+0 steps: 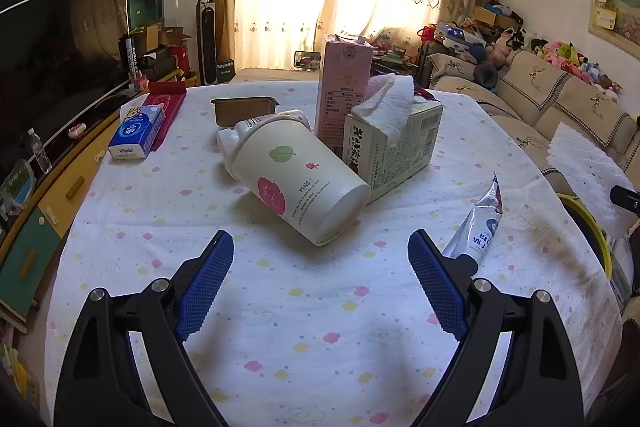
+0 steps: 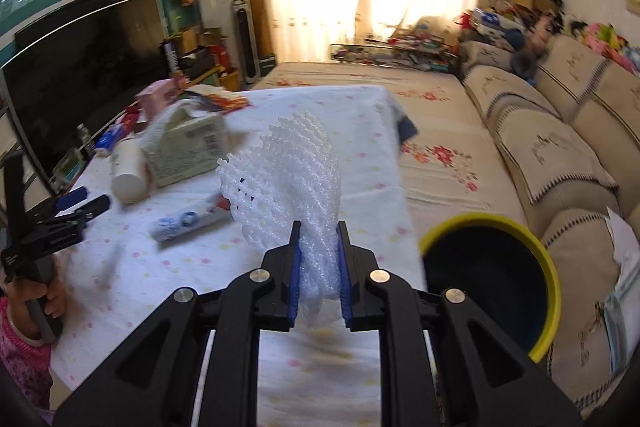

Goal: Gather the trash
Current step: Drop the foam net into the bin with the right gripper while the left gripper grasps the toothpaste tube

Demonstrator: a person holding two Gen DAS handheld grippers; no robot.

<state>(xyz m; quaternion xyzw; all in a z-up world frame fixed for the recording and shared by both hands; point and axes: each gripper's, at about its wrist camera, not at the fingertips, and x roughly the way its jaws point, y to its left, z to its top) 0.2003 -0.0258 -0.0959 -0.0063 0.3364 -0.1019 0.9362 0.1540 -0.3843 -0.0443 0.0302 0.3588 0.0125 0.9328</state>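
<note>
My right gripper (image 2: 319, 233) is shut on a white foam fruit net (image 2: 288, 167) and holds it up above the table's right edge. The net also shows at the right of the left wrist view (image 1: 580, 167). A yellow-rimmed dark trash bin (image 2: 492, 279) stands just right of the table, beside the gripper; its rim shows in the left wrist view (image 1: 592, 227). My left gripper (image 1: 320, 247) is open and empty, low over the table. A crumpled toothpaste tube (image 1: 480, 223) lies by its right finger; it also lies left of the net in the right wrist view (image 2: 188, 221).
A cream tumbler (image 1: 296, 179) lies tipped on the floral tablecloth (image 1: 304, 307), against a tissue box (image 1: 394, 143). Behind stand a pink carton (image 1: 342, 87), a brown tray (image 1: 244, 109) and a blue tissue pack (image 1: 136, 133). A sofa (image 2: 560, 131) runs along the right; a TV (image 1: 52, 59) stands left.
</note>
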